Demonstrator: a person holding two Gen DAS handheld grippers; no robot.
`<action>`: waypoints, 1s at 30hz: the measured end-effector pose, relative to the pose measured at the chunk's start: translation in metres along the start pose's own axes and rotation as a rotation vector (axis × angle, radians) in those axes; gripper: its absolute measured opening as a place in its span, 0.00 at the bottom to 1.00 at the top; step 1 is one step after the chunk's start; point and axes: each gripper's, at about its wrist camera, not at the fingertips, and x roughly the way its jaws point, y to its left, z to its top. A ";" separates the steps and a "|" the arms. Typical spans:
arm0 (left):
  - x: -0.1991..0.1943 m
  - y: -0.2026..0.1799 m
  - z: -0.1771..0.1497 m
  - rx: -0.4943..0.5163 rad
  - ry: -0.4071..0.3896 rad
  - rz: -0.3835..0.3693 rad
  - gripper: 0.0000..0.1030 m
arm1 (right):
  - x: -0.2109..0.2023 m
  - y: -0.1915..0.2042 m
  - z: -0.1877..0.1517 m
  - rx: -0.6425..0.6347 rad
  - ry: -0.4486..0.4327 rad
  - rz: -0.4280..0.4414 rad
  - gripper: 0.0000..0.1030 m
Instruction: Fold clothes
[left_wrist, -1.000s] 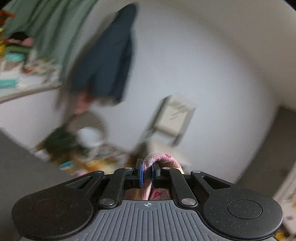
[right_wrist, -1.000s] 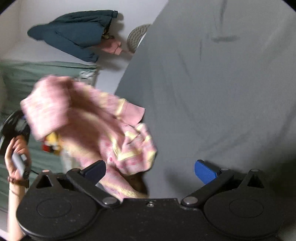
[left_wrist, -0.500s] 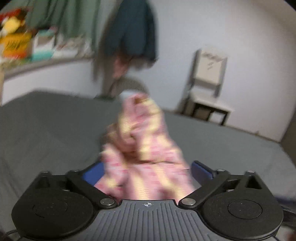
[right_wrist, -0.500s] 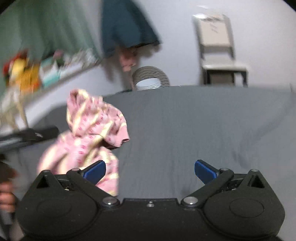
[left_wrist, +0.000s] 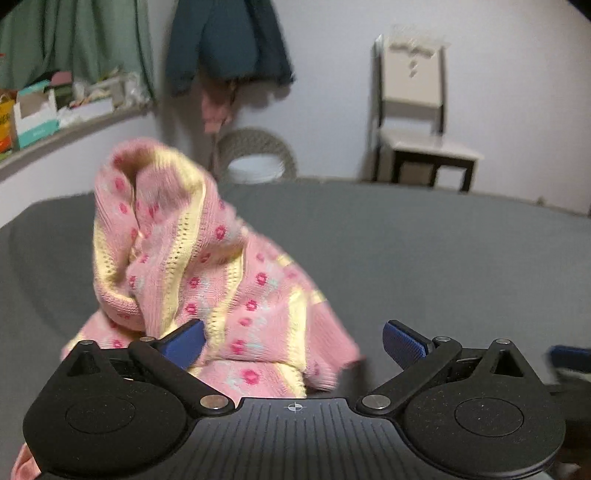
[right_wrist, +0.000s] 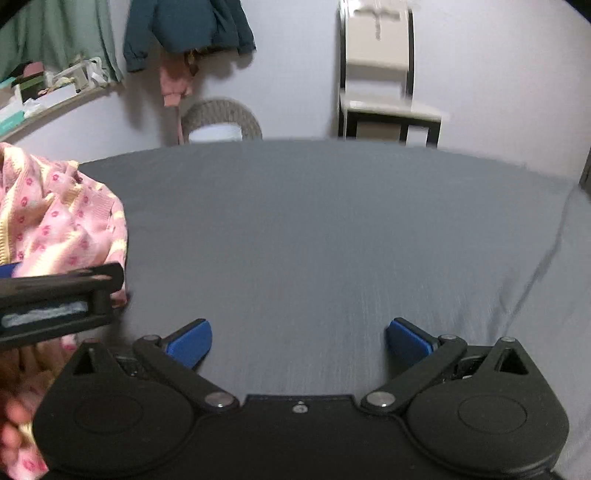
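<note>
left gripper (left_wrist: 293, 341): fingers wide | right gripper (right_wrist: 299, 341): fingers wide | pink sweater (left_wrist: 207, 273) bunched, likely on grey bed (right_wrist: 332, 221)

My pink knit garment (left_wrist: 207, 280) looks soft and openwork along its yellow stripes; at twelve o'clock the grey sheet (right_wrist: 332, 229) seems smooth matt cloth, though blurred.

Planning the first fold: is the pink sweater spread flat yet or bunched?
Bunched. The pink sweater sits in a crumpled heap on the gray bed, one part standing up.
</note>
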 end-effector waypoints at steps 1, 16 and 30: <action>0.007 -0.002 -0.002 0.026 -0.006 0.029 0.99 | 0.000 0.002 -0.001 -0.003 -0.010 -0.006 1.00; 0.006 -0.002 -0.027 -0.045 -0.126 0.157 1.00 | 0.004 0.016 -0.009 -0.018 -0.081 -0.050 1.00; 0.009 -0.001 -0.023 -0.044 -0.123 0.156 1.00 | 0.007 0.020 -0.003 -0.018 -0.076 -0.055 1.00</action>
